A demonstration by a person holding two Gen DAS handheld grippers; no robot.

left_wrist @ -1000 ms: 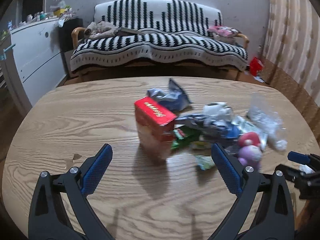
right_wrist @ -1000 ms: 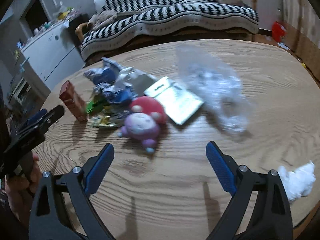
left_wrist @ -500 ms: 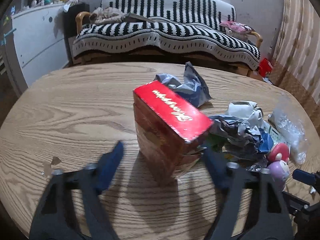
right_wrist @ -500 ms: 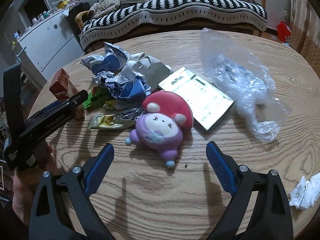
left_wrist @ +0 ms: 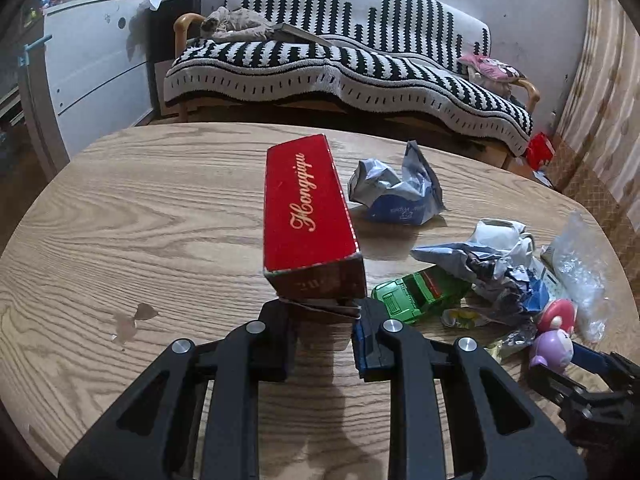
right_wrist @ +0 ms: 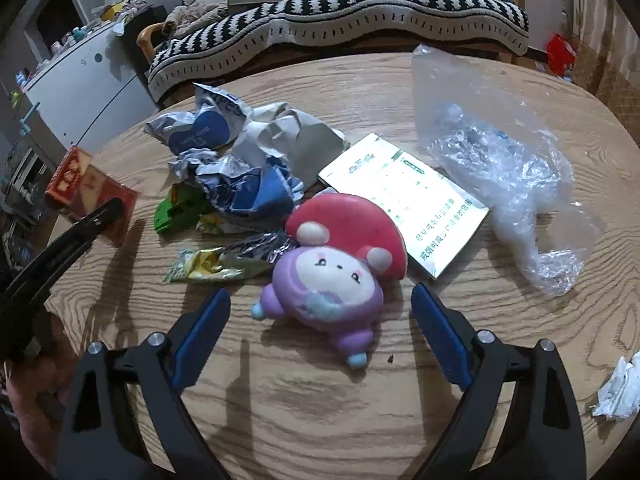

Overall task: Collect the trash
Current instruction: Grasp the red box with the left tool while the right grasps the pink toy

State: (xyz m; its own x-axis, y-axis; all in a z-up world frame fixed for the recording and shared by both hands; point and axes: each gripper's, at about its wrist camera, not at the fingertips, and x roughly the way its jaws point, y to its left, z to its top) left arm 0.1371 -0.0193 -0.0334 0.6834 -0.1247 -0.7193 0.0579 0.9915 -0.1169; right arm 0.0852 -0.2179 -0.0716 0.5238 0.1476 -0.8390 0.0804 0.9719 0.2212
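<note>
A red carton (left_wrist: 306,208) with gold script stands on the round wooden table (left_wrist: 140,220). My left gripper (left_wrist: 320,332) is closing on the carton's near lower end, and both pads touch its sides. A pile of trash lies to its right: crumpled blue-and-white wrappers (right_wrist: 248,168), a yellow-silver wrapper (right_wrist: 224,260), a flat white packet (right_wrist: 404,200) and a clear plastic bag (right_wrist: 500,160). My right gripper (right_wrist: 320,294) straddles a purple-and-red plush toy (right_wrist: 332,276). Its jaws are closing, wide apart, with neither pad touching the toy.
A green toy car (left_wrist: 416,292) lies beside the carton under the wrappers. A crumpled white tissue (right_wrist: 620,388) sits near the table's right edge. Beyond the table stand a sofa with a striped blanket (left_wrist: 340,60) and a white cabinet (left_wrist: 92,64).
My left gripper moved up to the red carton and its jaws came together around the carton's base. My right gripper came closer to the plush toy, which now lies between its narrowing jaws.
</note>
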